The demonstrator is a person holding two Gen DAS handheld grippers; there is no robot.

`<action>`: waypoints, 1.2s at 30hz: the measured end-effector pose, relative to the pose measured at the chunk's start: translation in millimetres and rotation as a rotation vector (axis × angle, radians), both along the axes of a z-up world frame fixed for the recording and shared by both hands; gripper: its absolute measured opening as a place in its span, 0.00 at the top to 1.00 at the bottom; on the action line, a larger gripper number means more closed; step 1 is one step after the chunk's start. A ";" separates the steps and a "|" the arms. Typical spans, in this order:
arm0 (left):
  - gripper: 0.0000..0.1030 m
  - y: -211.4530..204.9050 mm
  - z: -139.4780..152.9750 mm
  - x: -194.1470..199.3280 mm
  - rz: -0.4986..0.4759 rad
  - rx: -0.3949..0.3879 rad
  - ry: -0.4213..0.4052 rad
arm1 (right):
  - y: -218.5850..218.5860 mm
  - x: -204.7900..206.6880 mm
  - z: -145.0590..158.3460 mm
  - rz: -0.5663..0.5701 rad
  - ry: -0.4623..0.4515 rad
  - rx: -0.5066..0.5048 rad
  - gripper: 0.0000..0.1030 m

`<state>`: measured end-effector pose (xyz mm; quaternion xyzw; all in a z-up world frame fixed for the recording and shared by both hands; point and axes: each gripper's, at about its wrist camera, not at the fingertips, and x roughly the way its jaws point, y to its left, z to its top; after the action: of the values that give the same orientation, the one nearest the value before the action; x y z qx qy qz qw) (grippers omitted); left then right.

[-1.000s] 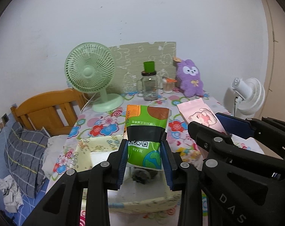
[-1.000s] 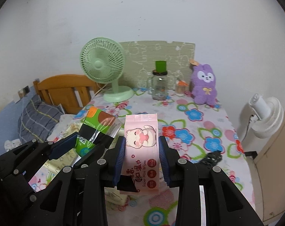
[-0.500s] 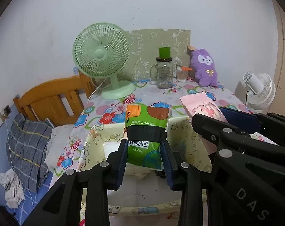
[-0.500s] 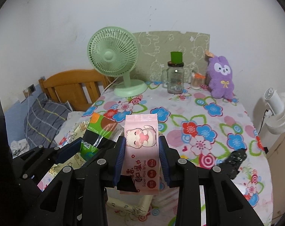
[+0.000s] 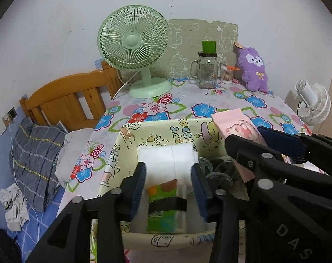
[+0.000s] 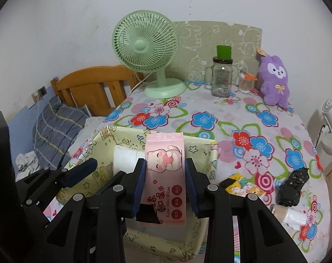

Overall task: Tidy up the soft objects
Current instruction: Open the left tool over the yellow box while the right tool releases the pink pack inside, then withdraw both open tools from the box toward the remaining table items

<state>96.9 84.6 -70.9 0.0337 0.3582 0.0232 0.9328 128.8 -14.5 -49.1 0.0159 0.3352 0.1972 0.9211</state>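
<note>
Wipes, the pink pack clamped upright in the right gripper, hang directly over the yellow fabric bin, while the left gripper spreads off the green pack already inside.

"Super Mini Wipes" on pink wipes pack (Chinese characters too), "DAS" on right gripper, possibly "PPY" on storage box

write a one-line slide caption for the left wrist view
Left gripper, jaws opening, lets a green pack drop into the yellow bin.
</note>
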 end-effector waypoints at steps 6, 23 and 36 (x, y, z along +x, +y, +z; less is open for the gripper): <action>0.35 -1.1 0.1 -2.6 -0.008 0.004 -0.003 | 4.3 2.3 -4.9 0.014 0.016 0.002 0.62; 0.21 -21.6 16.7 -14.0 -0.037 -0.006 -0.042 | -16.5 -8.3 3.5 -0.019 -0.031 -0.021 0.19; 0.12 -58.9 36.3 -28.0 -0.067 -0.010 -0.078 | -57.0 -27.4 20.4 -0.071 -0.067 -0.008 0.13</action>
<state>68.9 25.7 -34.5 0.0402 0.3202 -0.0085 0.9464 101.4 -71.4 -28.7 0.0174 0.3041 0.1633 0.9384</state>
